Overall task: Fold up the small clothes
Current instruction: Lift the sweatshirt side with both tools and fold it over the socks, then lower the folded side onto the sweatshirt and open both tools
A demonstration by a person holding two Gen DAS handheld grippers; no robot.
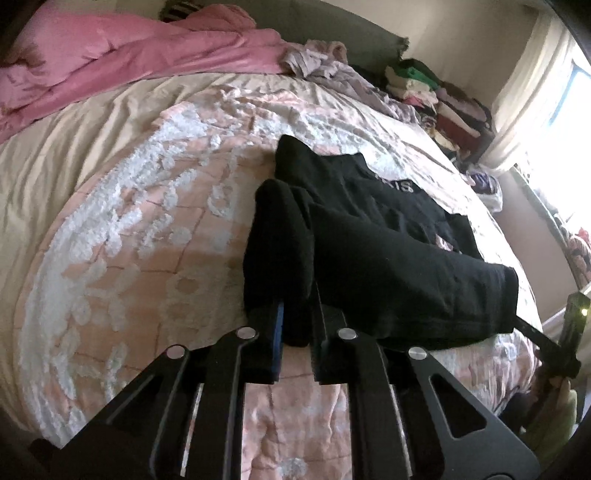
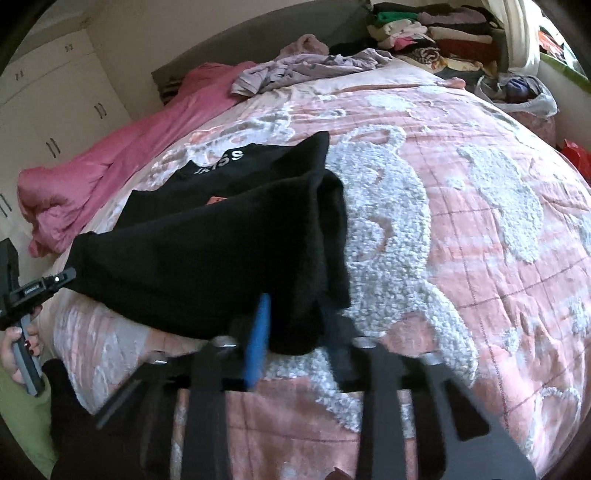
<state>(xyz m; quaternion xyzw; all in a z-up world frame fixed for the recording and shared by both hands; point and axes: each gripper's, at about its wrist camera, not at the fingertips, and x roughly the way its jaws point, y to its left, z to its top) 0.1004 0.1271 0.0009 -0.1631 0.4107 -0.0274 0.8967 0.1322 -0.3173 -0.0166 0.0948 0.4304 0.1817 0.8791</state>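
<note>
A black garment point(image 1: 388, 240) with white letters lies folded over on the pink and white bedspread point(image 1: 147, 221). My left gripper point(image 1: 297, 317) is shut on the garment's near left corner, and black cloth bunches over its fingertips. In the right wrist view the same black garment point(image 2: 207, 258) has its near right corner between my right gripper's point(image 2: 295, 321) blue pads, which pinch it. The near hem hangs lifted between the two grippers. Each gripper shows at the edge of the other's view: the right one point(image 1: 574, 325) and the left one point(image 2: 22, 291), held by a hand point(image 2: 14, 350).
A pink duvet point(image 1: 129, 55) is bunched along the far side of the bed. Loose lilac clothes point(image 2: 295, 70) lie beyond the garment. A stack of folded clothes point(image 2: 436, 33) and a white plastic bag point(image 2: 524, 96) sit at the far right. White wardrobe doors point(image 2: 55, 110) stand to the left.
</note>
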